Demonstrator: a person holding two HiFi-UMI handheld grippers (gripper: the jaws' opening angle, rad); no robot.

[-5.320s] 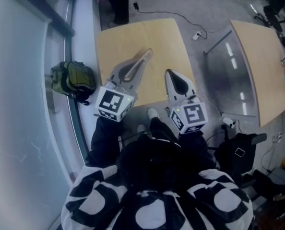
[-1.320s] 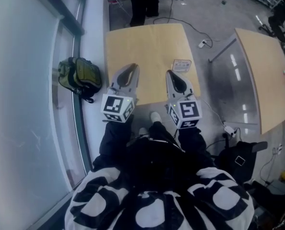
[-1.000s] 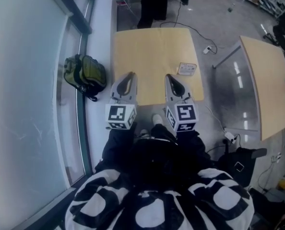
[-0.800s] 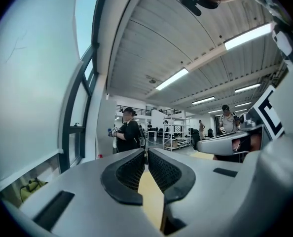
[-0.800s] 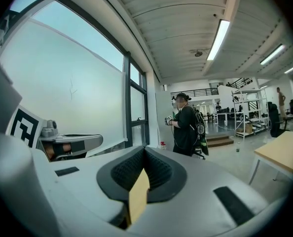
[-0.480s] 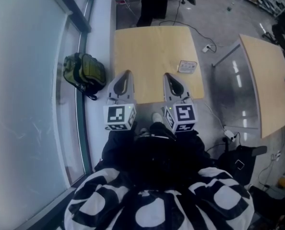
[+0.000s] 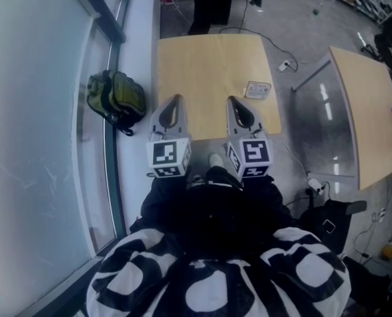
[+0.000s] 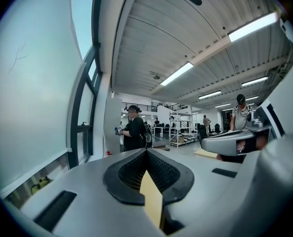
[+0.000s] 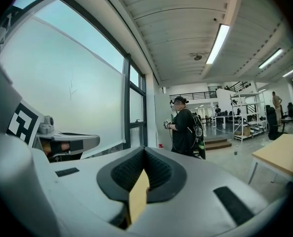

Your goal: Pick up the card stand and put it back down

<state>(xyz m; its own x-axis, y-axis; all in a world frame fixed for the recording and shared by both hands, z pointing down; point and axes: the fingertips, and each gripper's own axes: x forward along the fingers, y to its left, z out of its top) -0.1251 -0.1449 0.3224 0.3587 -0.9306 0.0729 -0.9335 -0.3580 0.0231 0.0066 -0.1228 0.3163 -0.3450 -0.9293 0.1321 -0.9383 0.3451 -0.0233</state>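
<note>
The card stand [image 7: 257, 89] sits on the counter [image 7: 202, 58] just right of the frame's centre, clear of the left tongs [image 7: 175, 98] and right tongs [image 7: 230, 100], both pinched shut on nothing, which fits a stand either awaiting lifting or already set back.

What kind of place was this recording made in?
Probably an open-plan lab or workshop hall: plain wooden tables on a bare grey floor, metal shelving racks in the background, and long strip lights on the ceiling.
</note>
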